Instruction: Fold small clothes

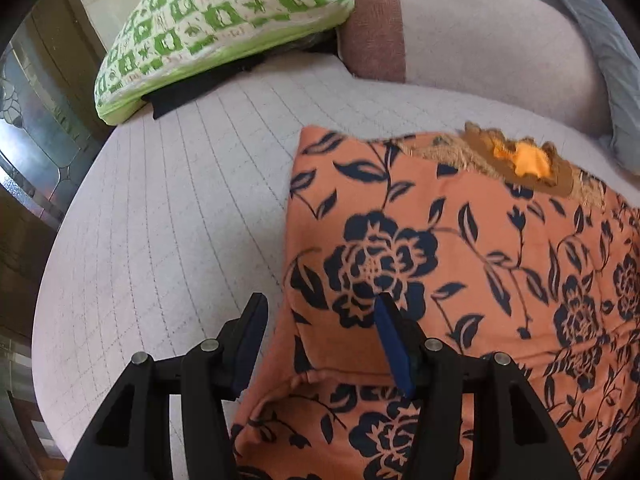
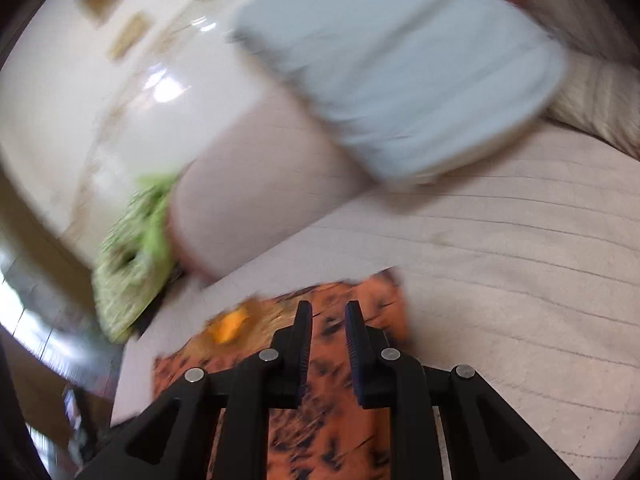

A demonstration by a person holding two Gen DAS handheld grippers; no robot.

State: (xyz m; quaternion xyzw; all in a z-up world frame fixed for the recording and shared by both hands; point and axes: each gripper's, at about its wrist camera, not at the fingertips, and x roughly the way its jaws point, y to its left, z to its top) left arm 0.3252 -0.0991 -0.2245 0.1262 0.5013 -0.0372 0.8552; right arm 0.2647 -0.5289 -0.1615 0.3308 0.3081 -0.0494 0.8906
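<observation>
My left gripper [image 1: 320, 312] is spread wide, 2 fingers apart, straddling the left edge of the orange floral garment [image 1: 460, 280]; the right-hand blue pad sits over the cloth, the left-hand one over bare quilted sofa seat [image 1: 168, 220]. Nothing is clamped. My right gripper [image 2: 329, 320] has its fingers closer, but a clear gap shows with no cloth in it; that view is heavily blurred.

The garment lies flat on the seat, directly under and ahead of both grippers, embroidered neckline [image 1: 520, 156] at the far end. It looks like thin, light, floppy cotton: it will sag and crease, not slide much on the quilting. A folded-over hem sits just below my left fingers. I judge the best hold is the side edge or a corner, pinching all layers together. Green checked cushion [image 1: 224, 28] sits far ahead-left, well apart.
</observation>
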